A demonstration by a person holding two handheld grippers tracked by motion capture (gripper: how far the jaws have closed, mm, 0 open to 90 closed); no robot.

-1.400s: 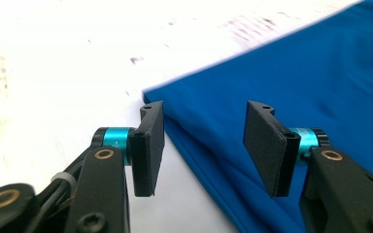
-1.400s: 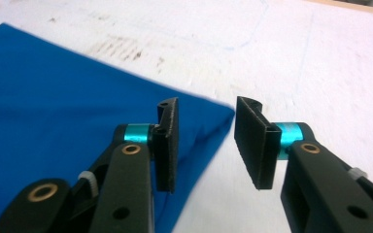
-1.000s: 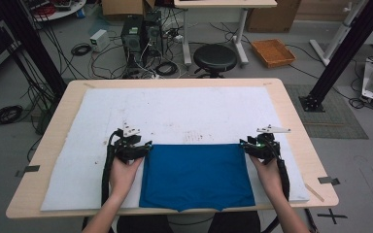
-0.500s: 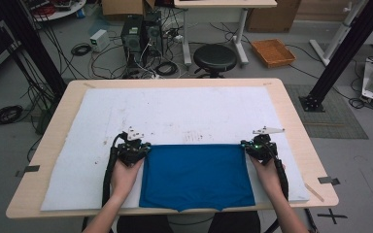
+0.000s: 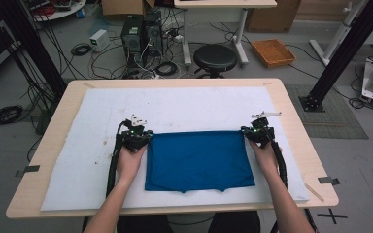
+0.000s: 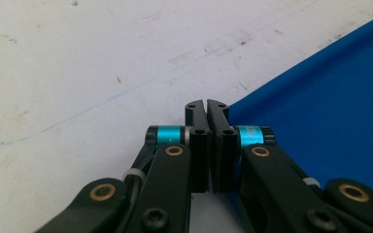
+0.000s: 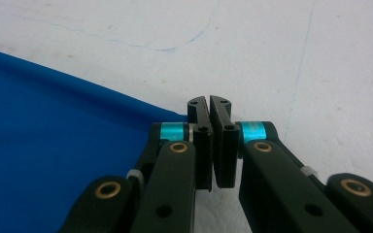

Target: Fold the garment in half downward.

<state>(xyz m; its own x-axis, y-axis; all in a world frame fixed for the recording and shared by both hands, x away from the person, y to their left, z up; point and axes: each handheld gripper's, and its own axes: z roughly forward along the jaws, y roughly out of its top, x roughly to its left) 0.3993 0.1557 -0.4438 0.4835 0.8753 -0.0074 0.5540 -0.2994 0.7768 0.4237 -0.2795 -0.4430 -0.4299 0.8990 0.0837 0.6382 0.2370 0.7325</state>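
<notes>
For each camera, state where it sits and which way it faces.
High view: above the person's side of the table, looking forward and down; forearms, hands, left gripper and right gripper show.
Left gripper view: rides the left gripper, looking along its shut jaws.
Right gripper view: rides the right gripper, likewise.
Shared: the blue cloth and white mat.
</notes>
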